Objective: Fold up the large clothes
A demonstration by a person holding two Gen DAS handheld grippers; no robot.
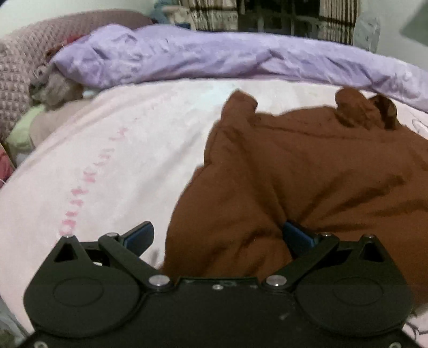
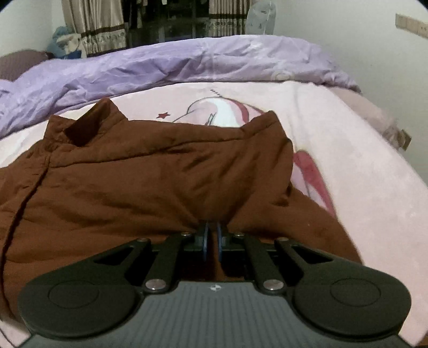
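Observation:
A large brown padded garment [image 1: 307, 166] lies rumpled on a pink bed sheet [image 1: 112, 150]. In the left wrist view my left gripper [image 1: 218, 235] stands open over the garment's left edge. Its left pad [image 1: 139, 235] is above bare sheet, and its right pad [image 1: 297, 235] is tucked into a brown fold. In the right wrist view the same garment [image 2: 160, 171] fills the middle, its collar [image 2: 85, 123] standing up at the far left. My right gripper [image 2: 212, 235] is shut on a pinched fold of the brown cloth at the garment's near edge.
A crumpled lilac duvet [image 1: 214, 56] runs along the far side of the bed [image 2: 187, 61]. Pillows and a knitted mauve throw [image 1: 18, 80] lie at the far left. Curtains [image 2: 93, 24] and a white wall stand behind. The sheet's cartoon print [image 2: 219, 112] shows past the garment.

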